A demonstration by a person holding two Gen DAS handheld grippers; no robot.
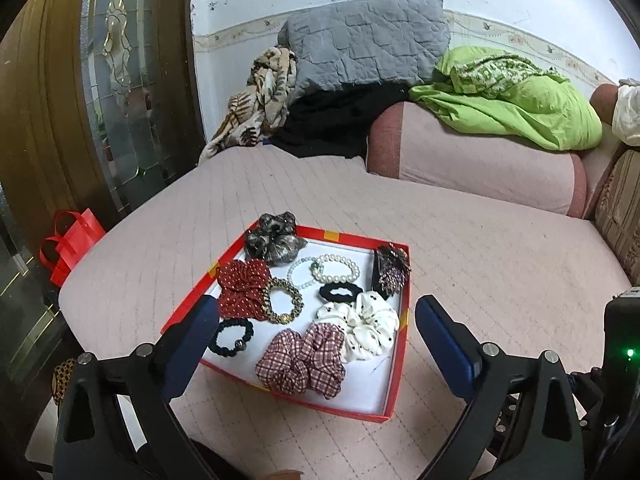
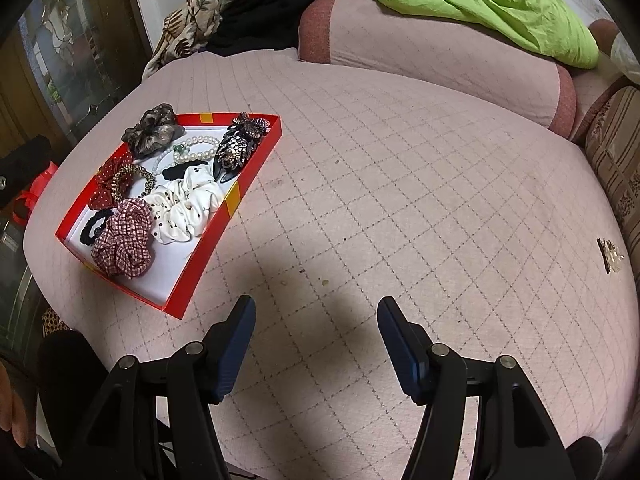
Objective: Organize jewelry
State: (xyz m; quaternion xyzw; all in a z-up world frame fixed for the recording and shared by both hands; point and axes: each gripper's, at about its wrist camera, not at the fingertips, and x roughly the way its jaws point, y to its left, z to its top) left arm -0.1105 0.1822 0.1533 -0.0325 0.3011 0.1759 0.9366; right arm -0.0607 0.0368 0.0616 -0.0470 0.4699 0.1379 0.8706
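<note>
Now spread wide, left gripper (image 1: 312,322), both blue pads apart with nothing pressed between them, hanging low over the near edge of the red tray (image 1: 182,308). Between the 2 fingers and just beyond their tips: plaid scrunchie (image 1: 302,362) at the tray's near edge, white dotted scrunchie (image 1: 366,330) touching it on the right, dark beaded band (image 1: 232,338) beside the left finger. Farther in: red dotted scrunchie (image 1: 242,288) along the left wall, gold chain band (image 1: 284,300) overlapping it, small black scrunchie (image 1: 340,291) mid-tray, 2 pearl bracelets (image 1: 335,268) behind that. At the far left corner, draped over the rim: brown patterned scrunchie (image 1: 274,238). Against the right wall: dark jewelled hair clip (image 1: 390,270).

Also parted, right gripper (image 2: 316,318), somewhat narrower, empty, hovering over bare quilted pink bed cover (image 2: 400,168), well apart from the tray, which sits toward the cover's left edge. Far off at the cover's right edge, alone: small pale sparkly clip (image 2: 610,258), detail too small to tell.

At the back edge: pink bolster (image 1: 472,160), green cloth (image 1: 520,100) heaped on it.
</note>
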